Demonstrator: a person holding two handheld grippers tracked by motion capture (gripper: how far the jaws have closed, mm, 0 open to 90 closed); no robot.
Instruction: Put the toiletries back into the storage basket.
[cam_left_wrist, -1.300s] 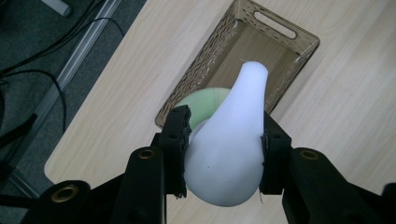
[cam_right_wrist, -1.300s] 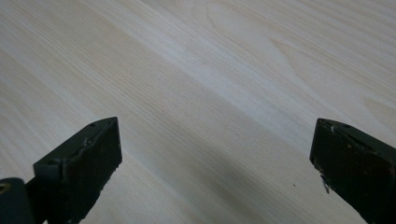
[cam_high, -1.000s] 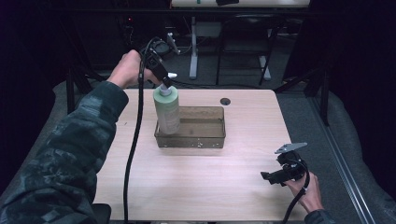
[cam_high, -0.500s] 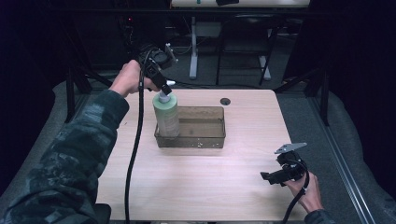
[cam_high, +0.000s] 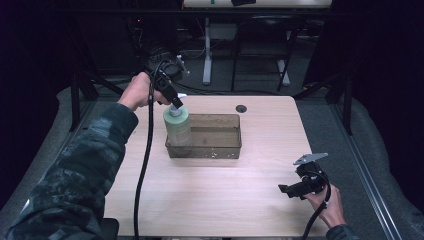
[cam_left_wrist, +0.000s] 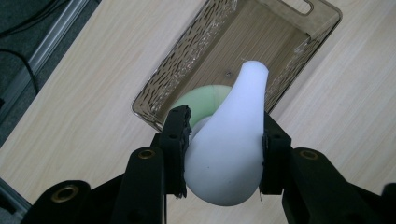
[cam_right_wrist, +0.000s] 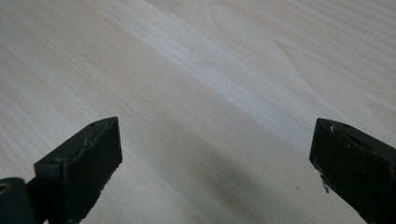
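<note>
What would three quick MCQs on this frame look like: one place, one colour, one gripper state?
1. Where does the bottle stand?
A. at the left end of the clear bin
B. on the table's right edge
C. on the floor

2. What colour is the bottle's body?
A. red
B. pale green
C. black

3. How is the right gripper?
A. shut on the bottle
B. shut on a cloth
C. open over bare table

Key: 1 A, the high view shows its base inside the bin's left end. 2 B, green body under a white pump head, which the left gripper clamps. 3 C, the right gripper view shows the jaws wide apart with wood between.
</note>
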